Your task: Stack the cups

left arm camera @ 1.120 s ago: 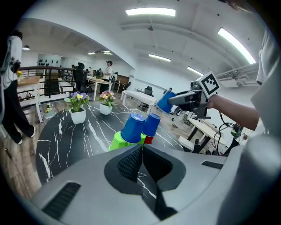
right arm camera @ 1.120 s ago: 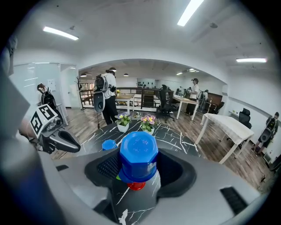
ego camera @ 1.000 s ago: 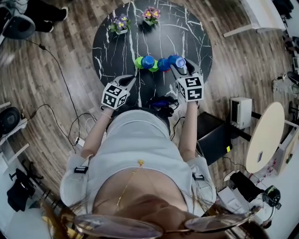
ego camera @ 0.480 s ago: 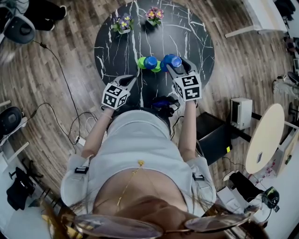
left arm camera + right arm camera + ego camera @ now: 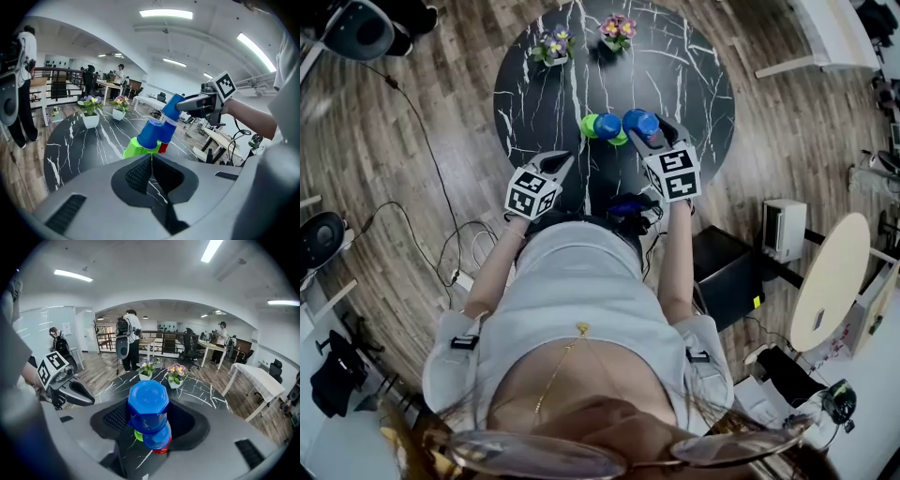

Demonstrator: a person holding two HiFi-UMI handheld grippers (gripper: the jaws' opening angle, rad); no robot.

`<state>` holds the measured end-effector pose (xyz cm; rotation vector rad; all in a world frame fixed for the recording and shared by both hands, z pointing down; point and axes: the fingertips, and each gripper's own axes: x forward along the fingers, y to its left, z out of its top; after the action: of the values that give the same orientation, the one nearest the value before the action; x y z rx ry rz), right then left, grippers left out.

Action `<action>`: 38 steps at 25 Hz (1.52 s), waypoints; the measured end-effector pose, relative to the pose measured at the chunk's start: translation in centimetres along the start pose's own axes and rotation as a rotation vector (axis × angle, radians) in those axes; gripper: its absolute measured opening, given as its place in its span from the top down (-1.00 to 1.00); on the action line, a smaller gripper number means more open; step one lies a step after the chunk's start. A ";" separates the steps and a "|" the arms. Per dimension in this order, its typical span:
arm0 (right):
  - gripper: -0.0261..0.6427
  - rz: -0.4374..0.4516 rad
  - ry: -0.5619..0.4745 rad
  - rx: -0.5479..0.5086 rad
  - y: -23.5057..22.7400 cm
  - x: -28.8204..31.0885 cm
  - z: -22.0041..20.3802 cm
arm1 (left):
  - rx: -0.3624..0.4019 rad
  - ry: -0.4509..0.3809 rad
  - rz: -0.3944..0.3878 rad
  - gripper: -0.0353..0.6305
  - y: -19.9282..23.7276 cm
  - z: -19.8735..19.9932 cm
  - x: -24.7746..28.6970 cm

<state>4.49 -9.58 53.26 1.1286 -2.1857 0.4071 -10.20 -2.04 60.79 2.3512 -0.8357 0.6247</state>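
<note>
On the black marble table [image 5: 684, 66] a blue cup [image 5: 151, 133] rests upside down on a green cup [image 5: 135, 148]. Beside them a second blue cup [image 5: 168, 131] caps a red cup [image 5: 162, 148]. My right gripper [image 5: 643, 131] is shut on a third blue cup [image 5: 148, 406], held bottom-up just above the blue-on-red pair [image 5: 158, 440]; the same held cup [image 5: 641, 122] shows in the head view. My left gripper [image 5: 562, 162] hovers at the table's near edge, left of the cups, with its jaws shut and empty [image 5: 151, 162].
Two small white flower pots [image 5: 554, 47] [image 5: 616, 28] stand at the table's far side. People stand and walk between desks in the background [image 5: 129, 336]. A cable [image 5: 422, 159] runs over the wooden floor on the left.
My right gripper has carried the blue cup leftward, closing in on the other cups. The left gripper has stayed where it was.
</note>
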 end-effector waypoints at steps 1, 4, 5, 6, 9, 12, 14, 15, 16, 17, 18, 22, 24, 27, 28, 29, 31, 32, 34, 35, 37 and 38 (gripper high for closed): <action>0.18 0.004 0.003 -0.003 0.2 0.2 0.0 | -0.002 0.000 0.001 0.80 0.1 0.0 -0.1; 0.18 0.013 0.015 -0.009 0.5 0.7 -0.1 | -0.007 0.000 0.004 0.80 0.3 -0.1 -0.3; 0.18 0.016 0.018 -0.011 0.5 0.8 -0.1 | -0.008 -0.001 0.007 0.80 0.4 -0.1 -0.3; 0.17 0.017 0.022 -0.013 0.6 1.0 -0.1 | -0.010 -0.001 0.009 0.80 0.5 -0.1 -0.4; 0.17 0.020 0.031 -0.015 0.7 1.4 -0.3 | -0.015 -0.001 0.016 0.80 0.8 -0.2 -0.6; 0.17 0.023 0.040 -0.012 0.8 1.8 -0.5 | -0.019 0.000 0.020 0.80 1.0 -0.3 -0.8; 0.17 0.021 0.051 -0.019 0.9 2.0 -0.7 | -0.022 0.000 0.022 0.80 1.1 -0.4 -0.9; 0.17 0.018 0.057 -0.026 0.9 2.1 -0.8 | -0.023 0.000 0.022 0.80 1.1 -0.5 -0.9; 0.17 0.014 0.063 -0.034 0.9 2.3 -0.9 | -0.024 0.000 0.022 0.80 1.1 -0.5 -0.9; 0.17 0.011 0.067 -0.040 0.9 2.4 -1.0 | -0.024 0.001 0.023 0.80 1.2 -0.5 -0.9; 0.17 0.010 0.068 -0.041 0.9 2.4 -1.0 | -0.024 0.001 0.023 0.80 1.2 -0.5 -0.9; 0.17 0.014 0.054 -0.020 0.8 2.5 -1.0 | -0.026 0.002 0.022 0.80 1.1 -0.4 -0.8; 0.17 0.016 0.050 -0.013 0.8 2.5 -1.0 | -0.025 0.002 0.020 0.80 1.1 -0.4 -0.8; 0.16 0.018 0.036 0.003 0.8 2.7 -0.9 | -0.024 0.003 0.017 0.80 1.1 -0.4 -0.7; 0.16 0.017 0.031 0.007 0.8 2.7 -0.8 | -0.024 0.003 0.016 0.80 1.1 -0.4 -0.7; 0.16 0.015 0.029 0.008 0.7 2.7 -0.8 | -0.024 0.003 0.015 0.80 1.0 -0.4 -0.6; 0.15 0.014 0.028 0.004 0.8 2.7 -0.8 | -0.025 0.002 0.014 0.80 1.0 -0.3 -0.5; 0.15 0.015 0.029 -0.001 0.8 2.7 -0.8 | -0.025 0.001 0.014 0.80 1.0 -0.3 -0.6; 0.13 0.016 0.033 -0.010 0.9 2.7 -0.8 | -0.025 0.001 0.012 0.80 0.9 -0.2 -0.6; 0.12 0.017 0.033 -0.013 0.9 2.6 -0.9 | -0.024 0.001 0.012 0.80 0.9 -0.2 -0.7; 0.09 0.019 0.030 -0.016 1.0 2.5 -0.8 | -0.023 0.003 0.013 0.80 0.9 -0.3 -0.7; 0.09 0.020 0.027 -0.018 1.1 2.5 -0.8 | -0.022 0.003 0.014 0.80 0.9 -0.3 -0.7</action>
<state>2.87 -10.08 55.54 1.0866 -2.1740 0.4088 -11.41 -2.17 60.88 2.3259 -0.8540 0.6220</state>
